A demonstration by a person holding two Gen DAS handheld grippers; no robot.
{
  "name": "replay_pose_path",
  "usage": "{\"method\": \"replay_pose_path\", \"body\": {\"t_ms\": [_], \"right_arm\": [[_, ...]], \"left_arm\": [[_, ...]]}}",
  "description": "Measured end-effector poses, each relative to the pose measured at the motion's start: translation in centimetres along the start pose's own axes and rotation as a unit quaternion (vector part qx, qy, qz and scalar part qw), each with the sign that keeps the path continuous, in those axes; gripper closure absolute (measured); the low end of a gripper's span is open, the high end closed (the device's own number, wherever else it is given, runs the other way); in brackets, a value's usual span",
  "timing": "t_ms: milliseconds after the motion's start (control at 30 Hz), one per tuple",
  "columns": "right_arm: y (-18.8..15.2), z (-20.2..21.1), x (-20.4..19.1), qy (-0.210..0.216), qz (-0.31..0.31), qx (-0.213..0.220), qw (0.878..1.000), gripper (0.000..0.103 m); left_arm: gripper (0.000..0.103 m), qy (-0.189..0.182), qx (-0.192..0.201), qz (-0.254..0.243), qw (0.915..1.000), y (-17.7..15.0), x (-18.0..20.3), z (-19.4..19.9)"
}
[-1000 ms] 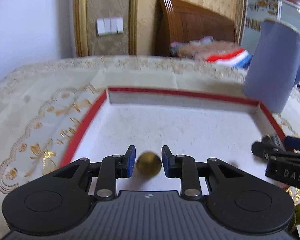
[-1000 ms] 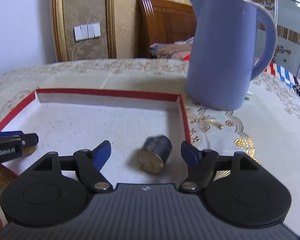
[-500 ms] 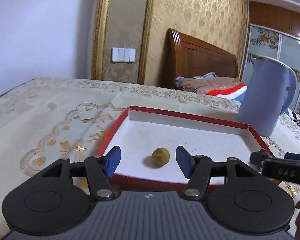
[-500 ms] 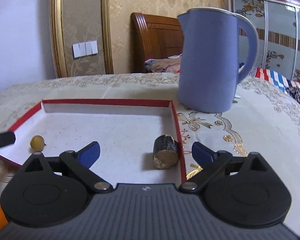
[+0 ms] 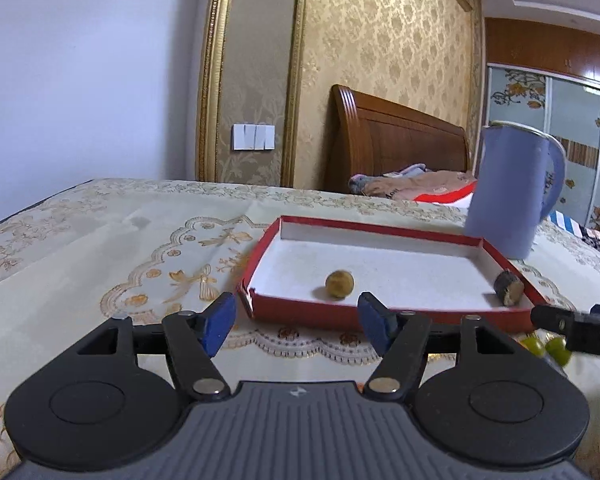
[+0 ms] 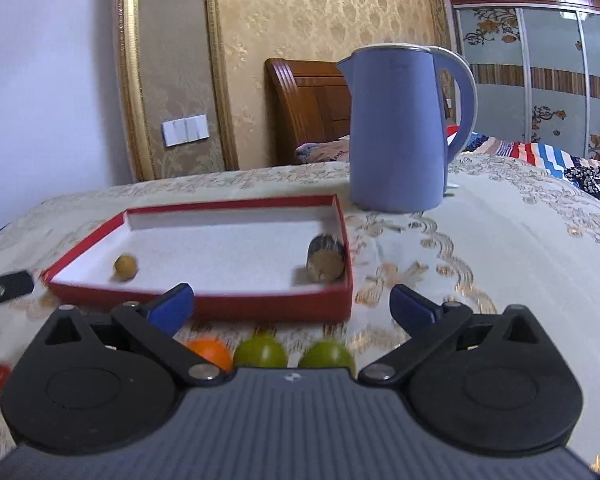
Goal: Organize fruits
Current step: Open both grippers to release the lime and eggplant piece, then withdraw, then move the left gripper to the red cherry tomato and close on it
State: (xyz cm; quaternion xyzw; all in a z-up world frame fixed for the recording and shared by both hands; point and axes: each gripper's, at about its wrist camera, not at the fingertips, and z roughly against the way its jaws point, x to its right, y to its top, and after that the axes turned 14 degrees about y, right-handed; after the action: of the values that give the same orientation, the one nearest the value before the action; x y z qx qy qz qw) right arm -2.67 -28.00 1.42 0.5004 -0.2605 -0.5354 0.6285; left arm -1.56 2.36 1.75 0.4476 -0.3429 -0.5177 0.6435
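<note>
The right gripper (image 6: 290,306) was nearer the loose fruits: two green fruits (image 6: 292,354) lay just before the tray (image 6: 228,306), under its empty, still-opening jaws. The left gripper (image 5: 296,322), opening too, held nothing.

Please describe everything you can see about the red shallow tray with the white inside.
The red shallow tray with the white inside is a rectangular, low-walled box that looks like cardboard, red outside, white and slightly grainy inside. It lies flat on the cream embroidered tablecloth, open side up. Inside rest a small round yellowish-brown fruit near its left end and a short dark cylindrical piece against its right wall. No hand-held gripper touches it.
</note>
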Motion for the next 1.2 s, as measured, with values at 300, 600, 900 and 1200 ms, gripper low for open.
{"method": "replay_pose_path", "body": {"t_ms": [300,600,900,1200], "right_arm": [[-0.2,0.7,0.7,0.007,-0.026,0.001,1.0,0.0],[-0.2,0.3,1.9,0.005,-0.058,-0.011,0.998,0.0],[-0.3,0.2,1.8,0.006,-0.06,-0.011,0.998,0.0],[-0.3,0.1,2.0,0.004,-0.063,-0.014,0.998,0.0]], "left_arm": [[0.031,-0.039,-0.028,0.041,0.998,-2.4,-2.6,1.7],[0.031,-0.041,-0.05,-0.002,0.9979,-2.4,-3.4,2.9],[0.031,-0.031,-0.053,-0.04,0.9973,-3.5,-2.5,2.9],[0.031,-0.014,-0.068,-0.052,0.9962,-3.6,-2.1,2.2]]}}
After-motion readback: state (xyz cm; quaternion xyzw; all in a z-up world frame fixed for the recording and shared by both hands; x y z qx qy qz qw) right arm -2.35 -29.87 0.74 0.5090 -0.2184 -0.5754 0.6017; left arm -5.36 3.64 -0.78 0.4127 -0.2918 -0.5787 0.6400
